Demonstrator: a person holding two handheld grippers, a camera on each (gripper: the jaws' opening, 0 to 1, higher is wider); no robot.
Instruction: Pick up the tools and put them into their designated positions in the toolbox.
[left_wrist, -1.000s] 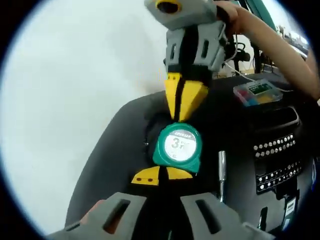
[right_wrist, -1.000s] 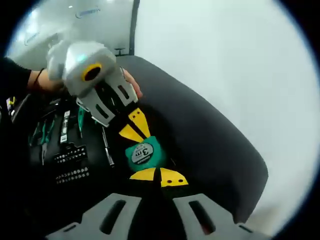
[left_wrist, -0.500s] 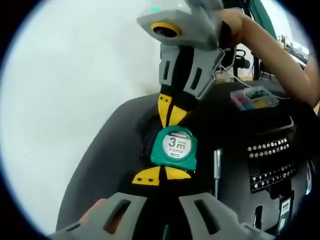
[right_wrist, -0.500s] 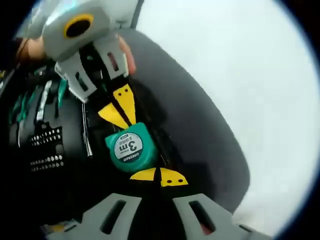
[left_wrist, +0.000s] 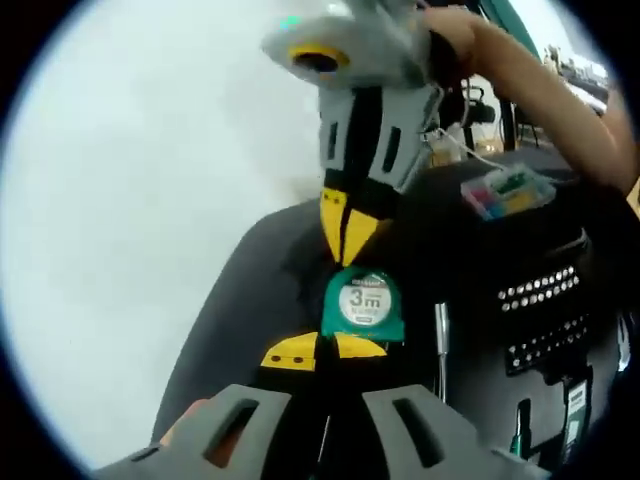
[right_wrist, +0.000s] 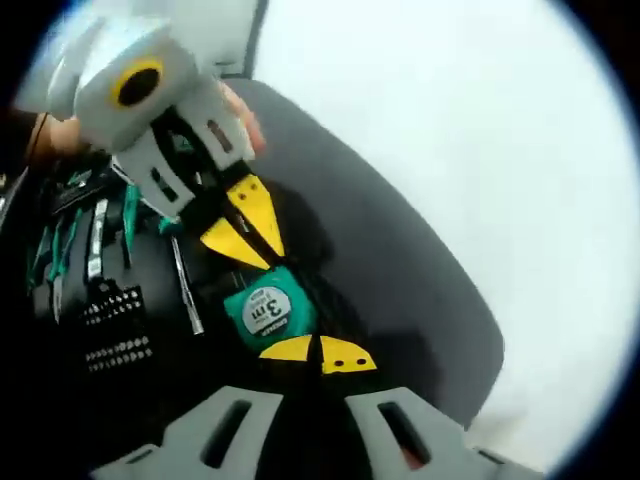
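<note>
Here the green 3 m tape measure (left_wrist: 363, 305) sits pinched between the closed tips of the left gripper (left_wrist: 318, 350) and right gripper (left_wrist: 345, 222) near the toolbox (left_wrist: 250, 270) edge, so, I judge, uneven pressure from either could squirt it sideways past its recess

workshop bench: open toolbox (left_wrist: 560, 300) on white tabletop (left_wrist: 150, 200).
</note>
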